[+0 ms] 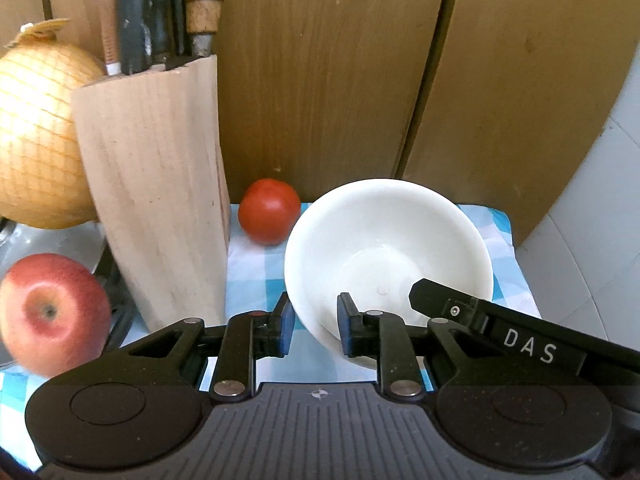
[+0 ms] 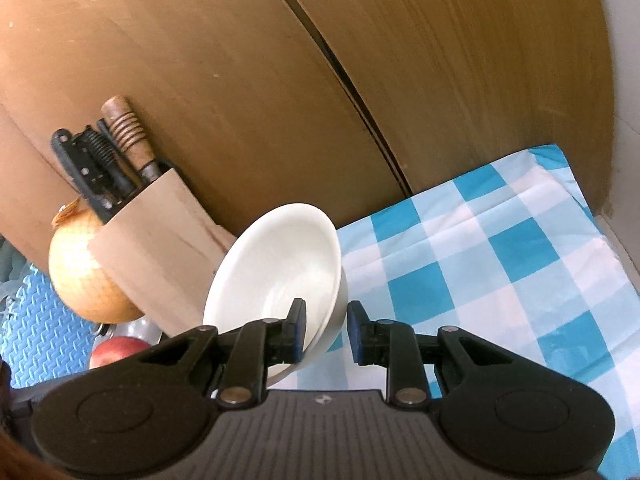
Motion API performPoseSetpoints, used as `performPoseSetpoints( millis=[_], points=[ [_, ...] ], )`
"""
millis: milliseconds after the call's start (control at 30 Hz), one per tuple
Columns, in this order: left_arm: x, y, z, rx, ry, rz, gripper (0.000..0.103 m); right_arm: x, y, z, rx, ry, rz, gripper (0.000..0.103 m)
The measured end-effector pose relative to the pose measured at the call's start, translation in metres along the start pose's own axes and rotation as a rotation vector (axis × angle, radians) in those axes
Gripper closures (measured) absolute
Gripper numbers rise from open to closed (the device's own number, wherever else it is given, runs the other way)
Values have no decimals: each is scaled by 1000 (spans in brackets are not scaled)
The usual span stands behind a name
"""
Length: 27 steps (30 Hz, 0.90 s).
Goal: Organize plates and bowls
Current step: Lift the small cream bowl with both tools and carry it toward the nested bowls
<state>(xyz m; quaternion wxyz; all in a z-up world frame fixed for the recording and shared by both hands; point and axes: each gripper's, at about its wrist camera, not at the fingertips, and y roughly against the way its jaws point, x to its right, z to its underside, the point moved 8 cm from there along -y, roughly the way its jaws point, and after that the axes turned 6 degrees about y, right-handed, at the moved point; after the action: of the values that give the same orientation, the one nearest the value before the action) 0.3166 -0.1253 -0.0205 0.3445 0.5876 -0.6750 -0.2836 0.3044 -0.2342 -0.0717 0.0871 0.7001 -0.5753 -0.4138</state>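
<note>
Risk, as judged: the glossy white ceramic bowl (image 1: 388,256) is tilted, its mouth facing the near side, and both grippers straddle its thin rim at once; glazed ceramic is slick, so a slight twist or uneven pull between the two hands could let the rim slide out of the pads and drop the bowl onto the blue-and-white checked cloth (image 2: 500,264) covering the worktop. A swing to the left could also knock the round red tomato (image 1: 269,211), which sits just beside the bowl, or the pale wooden knife block (image 1: 160,200) left of that. Left gripper (image 1: 316,326): fingers part-open, one blue pad outside the bowl wall and one inside, over the near-left rim; the left pad appears to touch the wall, but whether the grip is firm cannot be told. Right gripper (image 2: 326,330): fingers likewise part-open across the near rim, left pad inside against the wall, right pad standing apart from the outer surface, so this one does not look clamped. In the left wrist view the right gripper's black finger reaches into the bowl from the right. The bowl is over the cloth, before the brown wooden cupboard doors (image 1: 340,80); whether its base rests on the cloth is hidden.
</note>
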Motion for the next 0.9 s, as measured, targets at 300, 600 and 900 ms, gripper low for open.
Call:
performPoseSetpoints(
  millis=[300, 600, 900],
  points=[
    [-4, 26, 14, 15, -21, 1, 73, -10, 25, 17, 0, 1, -18, 79],
    [-2, 45, 31, 22, -48, 2, 73, -13, 46, 35, -10, 2, -20, 79],
    [-10, 60, 63, 0, -72, -5, 72, -17, 63, 72, -58, 8, -28, 79]
  ],
)
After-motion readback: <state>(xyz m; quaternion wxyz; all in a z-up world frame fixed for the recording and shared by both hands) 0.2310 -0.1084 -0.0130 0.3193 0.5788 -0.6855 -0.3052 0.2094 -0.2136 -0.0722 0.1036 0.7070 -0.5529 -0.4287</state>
